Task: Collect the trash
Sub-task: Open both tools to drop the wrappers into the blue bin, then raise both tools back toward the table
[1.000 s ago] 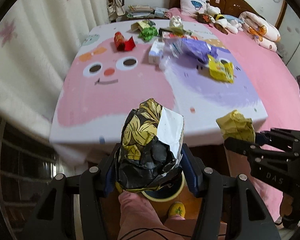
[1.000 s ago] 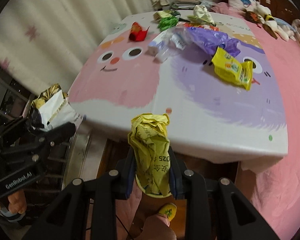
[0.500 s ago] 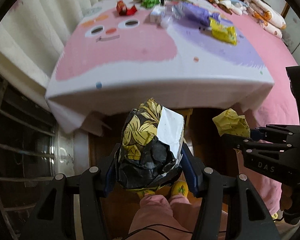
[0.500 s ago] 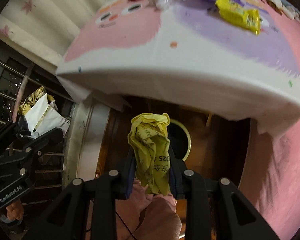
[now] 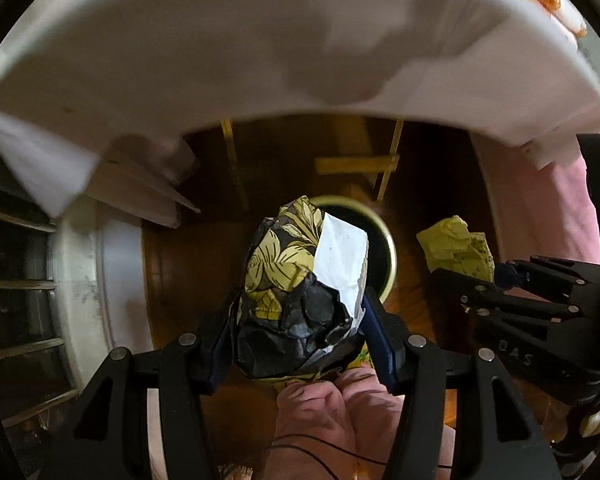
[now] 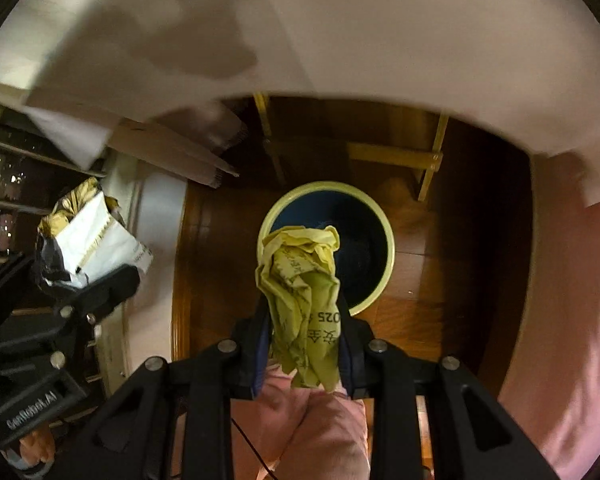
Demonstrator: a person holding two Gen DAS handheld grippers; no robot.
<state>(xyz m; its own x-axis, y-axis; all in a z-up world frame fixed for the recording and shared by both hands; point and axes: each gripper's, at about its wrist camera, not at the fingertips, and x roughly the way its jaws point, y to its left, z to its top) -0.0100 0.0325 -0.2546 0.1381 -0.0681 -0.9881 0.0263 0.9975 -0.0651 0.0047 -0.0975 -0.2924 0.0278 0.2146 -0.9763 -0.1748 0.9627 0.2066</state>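
We see the white cloth [image 6: 380, 40] of the worktop hanging over the wooden floor [image 6: 452, 280], where a round bin [image 6: 386, 280] with a pale rim stands. Above it our left gripper [image 5: 300, 320] clamps a black-and-gold crumpled wrapper [image 5: 292, 280]. Our right gripper [image 6: 304, 340] clamps a crumpled yellow wrapper [image 6: 300, 292] over the bin's mouth.

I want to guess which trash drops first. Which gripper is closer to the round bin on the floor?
Probably the right gripper: its yellow wrapper hangs over the bin. The left gripper, holding the black-and-gold wrapper, looks slightly off to the side.
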